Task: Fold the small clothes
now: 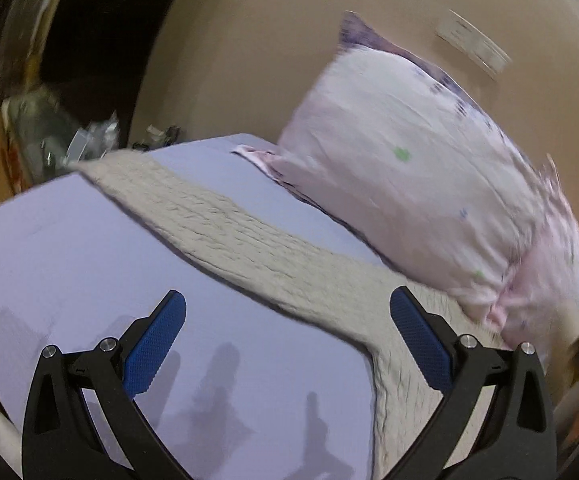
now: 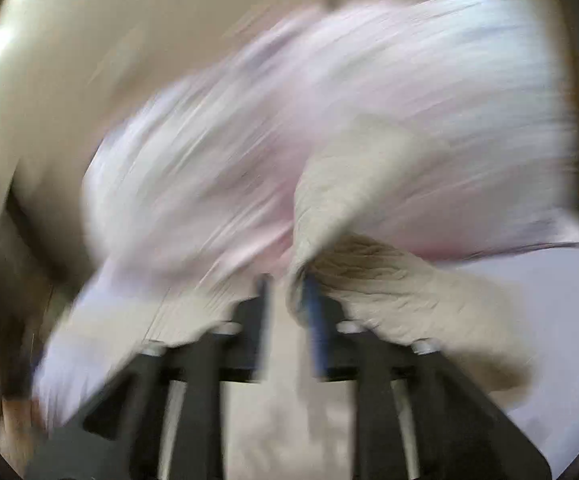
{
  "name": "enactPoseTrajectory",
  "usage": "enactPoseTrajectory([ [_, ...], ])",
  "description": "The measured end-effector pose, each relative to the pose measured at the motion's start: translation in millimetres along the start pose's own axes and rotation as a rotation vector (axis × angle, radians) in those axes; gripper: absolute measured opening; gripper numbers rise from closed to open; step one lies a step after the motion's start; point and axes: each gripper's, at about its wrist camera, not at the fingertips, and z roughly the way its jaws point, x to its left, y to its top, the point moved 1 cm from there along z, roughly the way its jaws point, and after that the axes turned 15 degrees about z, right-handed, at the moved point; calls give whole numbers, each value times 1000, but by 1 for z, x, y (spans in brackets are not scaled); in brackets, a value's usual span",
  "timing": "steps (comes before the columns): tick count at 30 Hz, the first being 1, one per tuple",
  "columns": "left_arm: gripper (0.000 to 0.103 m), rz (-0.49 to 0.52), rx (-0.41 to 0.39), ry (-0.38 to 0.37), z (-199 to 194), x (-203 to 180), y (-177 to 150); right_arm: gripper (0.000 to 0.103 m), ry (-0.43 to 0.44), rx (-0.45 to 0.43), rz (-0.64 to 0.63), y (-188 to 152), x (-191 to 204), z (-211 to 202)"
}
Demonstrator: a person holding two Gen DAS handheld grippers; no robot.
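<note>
Lavender sheet (image 1: 69,248), beige wall (image 1: 269,40) behind

Right wrist view badly motion-blurred; pillow (image 2: 329,100) smeared, beige garment (image 2: 389,280) edges unclear.

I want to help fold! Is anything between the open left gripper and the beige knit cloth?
Nothing visible. The left gripper hangs open over the lilac sheet, the beige knit cloth just ahead. The pillow lies beyond it.
</note>
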Motion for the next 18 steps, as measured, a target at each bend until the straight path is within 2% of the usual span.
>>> enactPoseTrajectory([
  [2,102,-81,23,-6,8,17,5,51,9,125,-118,-38,38,30],
  [3,102,-113,34,-12,12,25,7,53,0,118,-155,-48,46,30],
  [5,99,-187,56,-31,22,44,9,65,-26,39,-180,-51,46,19],
  [6,93,-223,65,-37,27,53,11,74,-31,13,-164,-50,41,13],
  [7,86,-270,76,-43,34,65,13,77,-33,-5,-140,-48,35,4],
  [9,79,-339,84,-47,44,83,17,77,-60,-24,-74,-36,10,-11],
  [14,73,-553,107,-27,71,129,21,78,-151,-48,42,-27,-42,-30],
  [16,61,-574,110,2,76,137,22,78,-174,-44,84,-27,-57,-31],
  [18,56,-572,107,14,82,142,26,78,-183,-40,114,-30,-67,-32],
])
